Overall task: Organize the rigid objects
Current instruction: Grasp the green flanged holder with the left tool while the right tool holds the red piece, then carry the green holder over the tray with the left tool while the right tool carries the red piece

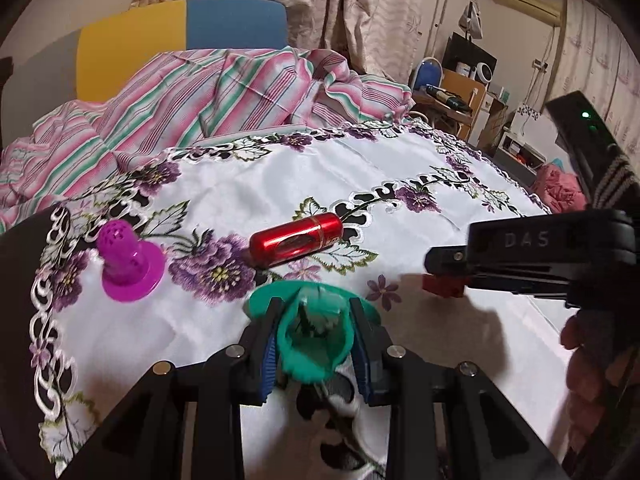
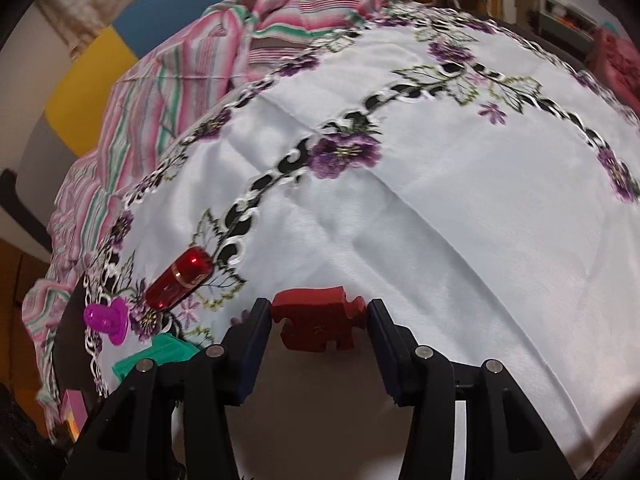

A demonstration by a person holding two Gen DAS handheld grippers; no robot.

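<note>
Left tool clamps green cup; right tool clamps red puzzle piece

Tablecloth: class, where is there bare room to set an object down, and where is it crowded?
Free: the plain white middle of the tablecloth, inside the purple flower border, to the right of the red cylinder. Crowded: the near-left corner, where the cylinder, purple piece and green piece cluster.

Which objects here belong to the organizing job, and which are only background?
Job things: green cup held in left tool; red puzzle piece held in right tool; red cylinder; purple cup.
Background: embroidered tablecloth; striped sheet.
</note>
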